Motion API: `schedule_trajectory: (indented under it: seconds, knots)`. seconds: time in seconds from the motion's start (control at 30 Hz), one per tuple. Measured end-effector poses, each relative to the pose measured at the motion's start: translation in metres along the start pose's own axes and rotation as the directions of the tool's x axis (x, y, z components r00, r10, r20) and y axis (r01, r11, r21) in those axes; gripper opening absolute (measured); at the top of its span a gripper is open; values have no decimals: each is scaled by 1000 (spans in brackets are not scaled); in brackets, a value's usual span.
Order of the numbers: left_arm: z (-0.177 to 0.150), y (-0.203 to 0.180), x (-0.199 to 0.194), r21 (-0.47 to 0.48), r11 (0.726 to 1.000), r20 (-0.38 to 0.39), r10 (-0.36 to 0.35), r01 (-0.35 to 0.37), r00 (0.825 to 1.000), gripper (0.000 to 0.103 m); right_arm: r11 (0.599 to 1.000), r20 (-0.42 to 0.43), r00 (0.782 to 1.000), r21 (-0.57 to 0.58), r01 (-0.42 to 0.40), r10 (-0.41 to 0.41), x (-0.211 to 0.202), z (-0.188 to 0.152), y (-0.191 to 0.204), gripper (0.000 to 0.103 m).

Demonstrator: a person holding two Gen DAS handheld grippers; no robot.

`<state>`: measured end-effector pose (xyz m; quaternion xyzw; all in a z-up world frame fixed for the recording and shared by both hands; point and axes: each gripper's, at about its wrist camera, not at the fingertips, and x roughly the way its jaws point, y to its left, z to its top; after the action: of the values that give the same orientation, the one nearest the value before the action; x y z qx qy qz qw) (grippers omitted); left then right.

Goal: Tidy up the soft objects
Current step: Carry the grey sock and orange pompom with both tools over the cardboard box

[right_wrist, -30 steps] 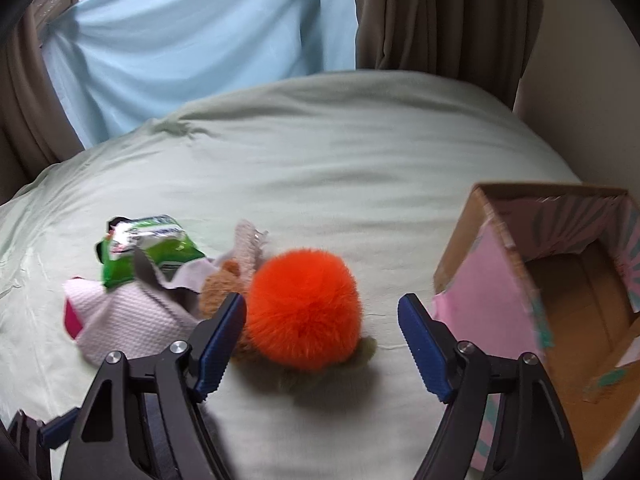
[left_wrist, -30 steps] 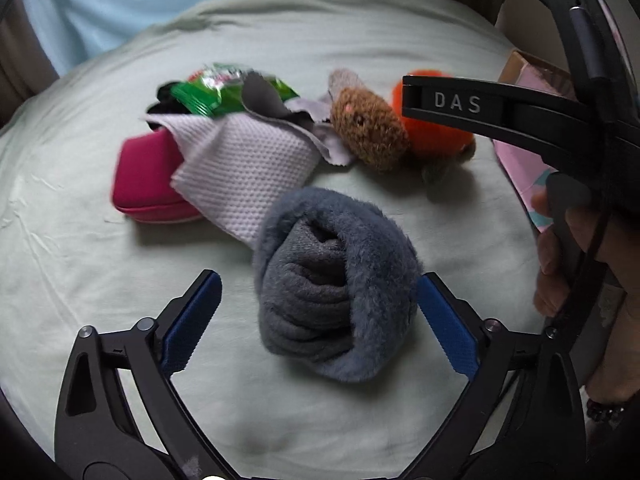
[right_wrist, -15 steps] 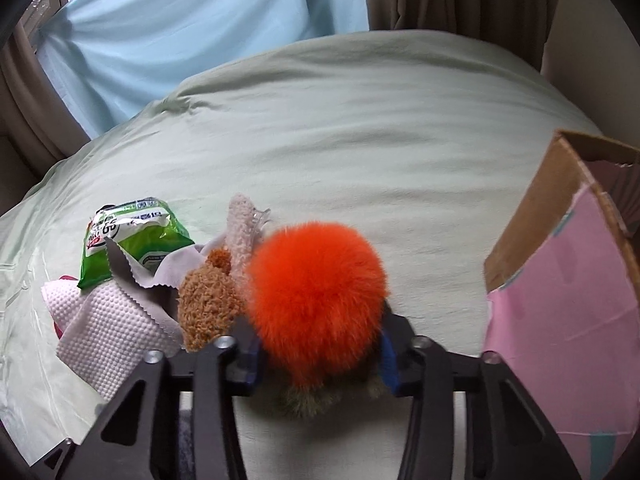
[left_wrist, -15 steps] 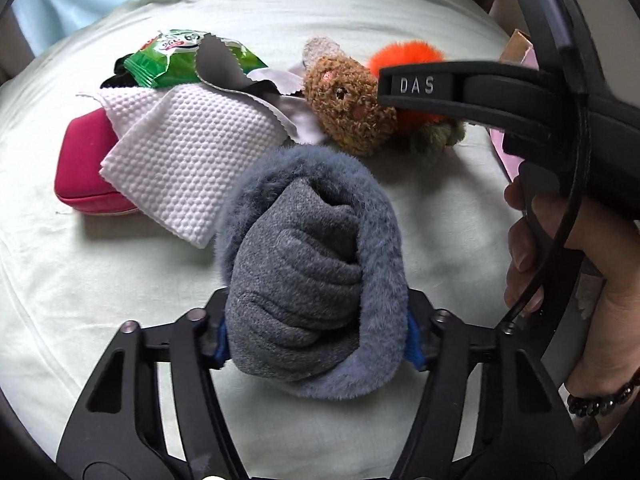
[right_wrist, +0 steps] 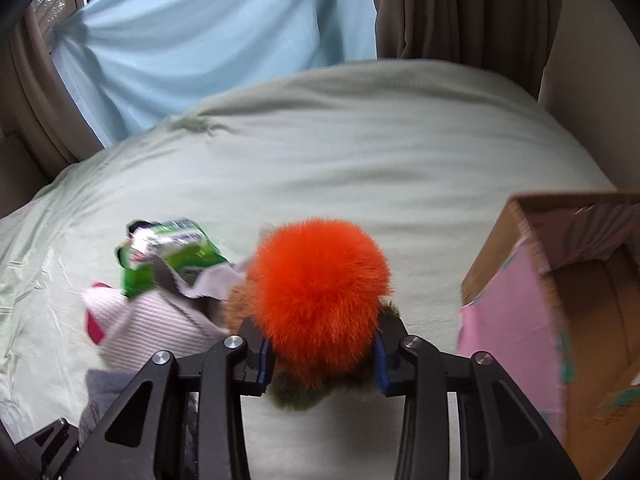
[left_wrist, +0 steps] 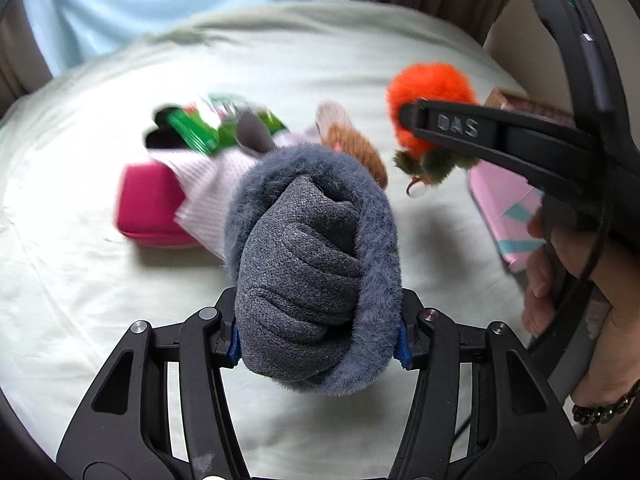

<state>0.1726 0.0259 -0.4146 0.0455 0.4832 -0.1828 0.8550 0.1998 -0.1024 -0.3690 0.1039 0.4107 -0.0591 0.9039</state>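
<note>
Box: the pink cardboard box stands open at the right edge of the bed; only bare brown interior shows, though part of the inside is out of frame.
Left tool: the left tool is clamped on the grey fleece-lined sock bundle, blue pads pressed into both its sides; the bundle is off the sheet.
Right tool: the right tool is closed on the orange pompom, which is raised, with a greenish-brown tuft below it.
Remaining pile: the white waffle cloth, magenta pouch, green snack packet and brown plush toy lie clustered at mid-bed, touching or overlapping.
Open room: bare sheet extends behind the pile towards the blue curtain, and between the pompom and the box.
Edges: the box's near wall stands close beside the right tool; the bed's rounded far edge meets the curtains.
Change: a second ago both tools were spread wide around their objects lying on the sheet; both have since closed and lifted them.
</note>
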Motion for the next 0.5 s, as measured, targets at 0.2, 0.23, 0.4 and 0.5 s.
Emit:
schedule_trajectory:
  seconds: [0.2,0.23,0.4,0.5]
  knots:
    - [29,0,-71,-18,1000,84,26,-25,996,51,1000,43,999,-16,-12,12,-79,20,7,35]
    - [36,-1,-86,-22,999,105,32,-30,994,51,1000,45,999,-19,-14,15,-91,23,7,35]
    - [66,-19,-143,-52,998,153,50,-42,987,51,999,75,997,-29,-34,36,-162,44,1,35]
    - [84,-41,-177,-50,998,177,52,-44,983,51,999,90,995,-30,-38,41,-197,54,-9,35]
